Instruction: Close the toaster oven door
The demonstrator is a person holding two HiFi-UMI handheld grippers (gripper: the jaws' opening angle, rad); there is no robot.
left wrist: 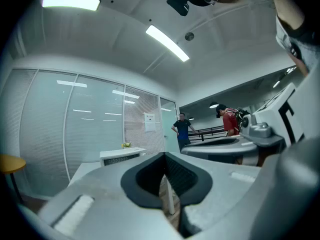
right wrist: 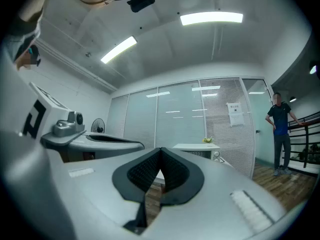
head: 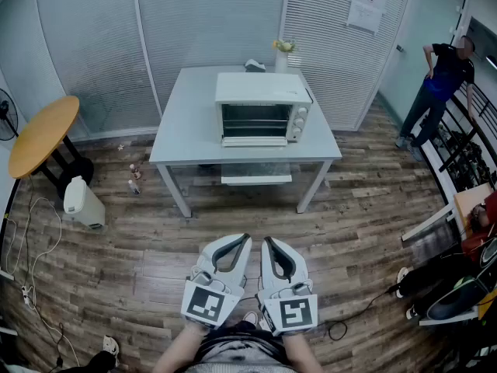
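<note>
White toaster oven (head: 262,109) on far grey table (head: 186,134), door (head: 254,141) folded down open, left gripper (head: 241,240) and right gripper (head: 267,242) near, side by side, jaws closed, empty

Toaster oven (head: 262,109) sits on the table (head: 186,130) (flowers (head: 285,47) behind it).

Notice (head: 367,3): print too small for us to read.
Fan (head: 6,115): we see it cut by the left edge.
Toaster oven (right wrist: 200,150): we see only its top; the right gripper (right wrist: 161,148) hides the rest.
Dials (head: 298,120): too small for us to tell.
</note>
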